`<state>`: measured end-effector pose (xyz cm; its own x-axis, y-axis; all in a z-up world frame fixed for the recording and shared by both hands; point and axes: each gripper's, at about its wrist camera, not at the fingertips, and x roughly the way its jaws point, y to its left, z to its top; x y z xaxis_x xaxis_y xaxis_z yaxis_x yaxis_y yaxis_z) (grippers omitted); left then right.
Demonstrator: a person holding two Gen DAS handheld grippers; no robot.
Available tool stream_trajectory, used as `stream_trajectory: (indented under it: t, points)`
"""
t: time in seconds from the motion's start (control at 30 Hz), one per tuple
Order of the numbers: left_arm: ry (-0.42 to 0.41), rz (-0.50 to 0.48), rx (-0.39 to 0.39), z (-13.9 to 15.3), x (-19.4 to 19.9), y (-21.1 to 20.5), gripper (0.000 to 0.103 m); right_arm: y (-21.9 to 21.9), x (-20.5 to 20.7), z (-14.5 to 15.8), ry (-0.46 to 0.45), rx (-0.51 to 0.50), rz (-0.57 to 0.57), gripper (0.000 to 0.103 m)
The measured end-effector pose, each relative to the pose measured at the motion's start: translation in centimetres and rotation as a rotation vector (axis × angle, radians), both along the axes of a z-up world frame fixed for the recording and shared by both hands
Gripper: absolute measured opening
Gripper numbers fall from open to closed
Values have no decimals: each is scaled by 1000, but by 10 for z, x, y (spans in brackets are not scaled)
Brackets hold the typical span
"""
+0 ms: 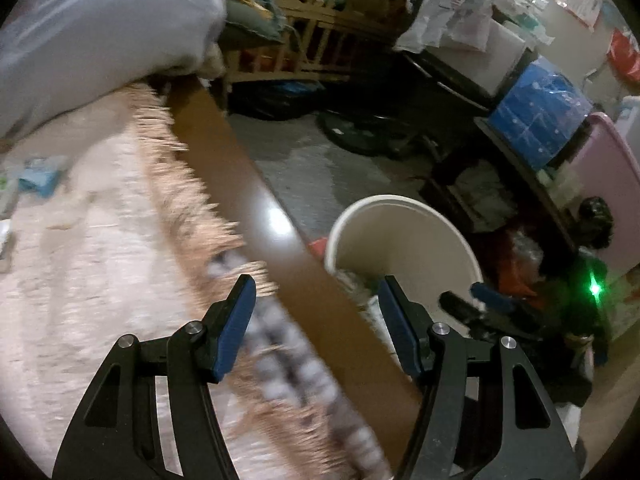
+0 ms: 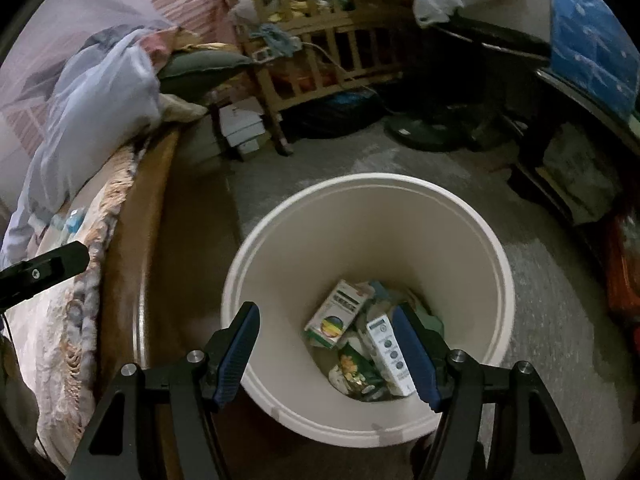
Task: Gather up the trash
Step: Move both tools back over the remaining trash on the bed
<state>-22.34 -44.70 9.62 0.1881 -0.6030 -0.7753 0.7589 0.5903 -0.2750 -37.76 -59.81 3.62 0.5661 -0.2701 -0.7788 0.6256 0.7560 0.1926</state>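
Observation:
A white bucket [image 2: 460,240] stands on the floor beside the bed, seen from above in the right wrist view. It holds several pieces of trash, among them a small carton [image 2: 336,314] and a white box [image 2: 390,356]. My right gripper [image 2: 326,354] is open and empty, right above the bucket's mouth. My left gripper [image 1: 316,324] is open and empty over the bed's brown wooden edge [image 1: 248,184], with the bucket [image 1: 404,236] ahead to its right. More trash [image 1: 38,176], blue and white wrappers, lies on the bed cover at the left.
A pale blue pillow [image 1: 100,28] lies at the head of the bed. A wooden crib [image 2: 320,40] full of things stands at the back. A fan base [image 2: 432,130] sits on the grey floor. A dark shelf with a blue bag [image 1: 540,116] is at the right.

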Motion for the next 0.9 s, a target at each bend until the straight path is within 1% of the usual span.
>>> stream_trajectory:
  t: [0.17, 0.3, 0.37, 0.57, 0.7, 0.83, 0.9]
  points:
    - [-48, 87, 29, 1, 15, 32, 62, 12, 10, 5, -32, -16, 39, 67]
    - [-59, 125, 39, 2, 26, 56, 62, 31, 20, 15, -66, -64, 79, 67]
    - [-74, 150, 46, 3, 33, 69, 62, 43, 27, 20, -84, -69, 115, 66]
    - [-67, 216, 69, -1, 59, 100, 62, 81, 54, 27, -58, -97, 231, 66]
    - [-62, 257, 80, -2, 75, 118, 62, 101, 70, 41, -62, -103, 275, 67]
    - [-63, 304, 100, -5, 92, 147, 62, 121, 102, 58, -63, -85, 354, 67]
    - [-63, 338, 120, -8, 104, 168, 62, 133, 123, 64, -63, -78, 396, 67]
